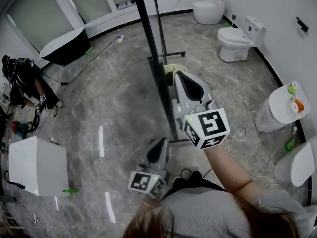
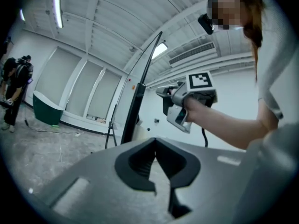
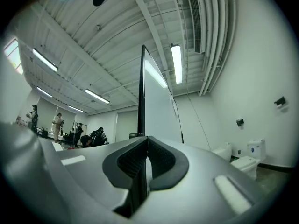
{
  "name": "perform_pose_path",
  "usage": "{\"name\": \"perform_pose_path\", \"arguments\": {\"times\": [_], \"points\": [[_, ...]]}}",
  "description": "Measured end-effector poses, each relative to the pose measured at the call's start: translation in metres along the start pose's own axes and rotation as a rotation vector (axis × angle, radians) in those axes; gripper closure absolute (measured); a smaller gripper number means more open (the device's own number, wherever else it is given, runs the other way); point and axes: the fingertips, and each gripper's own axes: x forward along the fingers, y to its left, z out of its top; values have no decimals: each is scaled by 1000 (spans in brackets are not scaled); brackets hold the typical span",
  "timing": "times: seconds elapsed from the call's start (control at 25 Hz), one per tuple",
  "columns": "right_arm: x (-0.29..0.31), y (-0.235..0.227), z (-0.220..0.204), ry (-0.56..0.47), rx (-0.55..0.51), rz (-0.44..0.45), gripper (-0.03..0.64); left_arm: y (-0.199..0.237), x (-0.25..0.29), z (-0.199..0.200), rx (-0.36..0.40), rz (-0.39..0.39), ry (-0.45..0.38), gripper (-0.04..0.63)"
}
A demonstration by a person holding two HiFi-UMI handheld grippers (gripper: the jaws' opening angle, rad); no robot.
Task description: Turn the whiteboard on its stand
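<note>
The whiteboard (image 1: 154, 68) stands edge-on to me in the head view, a tall black-framed panel on a thin metal stand (image 1: 166, 56). My right gripper (image 1: 179, 76) reaches up to its near edge. In the right gripper view the black frame runs straight down between the pads, with the white face (image 3: 156, 106) rising above, so the right gripper (image 3: 147, 139) is shut on the frame. My left gripper (image 1: 161, 143) hangs lower, close to my body and clear of the board. Its tips (image 2: 155, 141) meet with nothing between them. The left gripper view shows the right gripper (image 2: 163, 94) beside the board's edge (image 2: 135, 106).
Two white toilets (image 1: 237, 38) (image 1: 208, 9) line the right wall, with more white fixtures (image 1: 282, 105) nearer me. A dark bathtub (image 1: 67, 46) sits at the back left and a white box (image 1: 37, 165) at the left. People (image 1: 22, 78) crouch at the far left. A cable crosses the marble floor.
</note>
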Motion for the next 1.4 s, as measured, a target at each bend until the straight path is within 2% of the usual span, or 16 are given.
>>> {"name": "perform_pose_path", "arguments": {"times": [0.2,0.32,0.6,0.76,0.88,1.12,1.4], "points": [[-34,15,-32,72,-16,9,621,-9,-1,3,25,-53,11,594],[-54,23,-48,112,11,2,615,-13,-4,5,38,-79,1,594],[-82,46,-78,177,0,-12,614,-14,-15,-2,57,-117,17,594],[-100,51,-88,190,-5,13,614,-26,-15,-5,64,-119,0,594],[-112,54,-92,209,-18,41,614,-34,-18,-5,76,-95,-10,594],[-154,60,-86,235,-41,125,614,-70,-34,-15,41,-9,-47,594],[-197,61,-83,262,-12,186,614,-111,-61,-33,41,61,-15,594]]}}
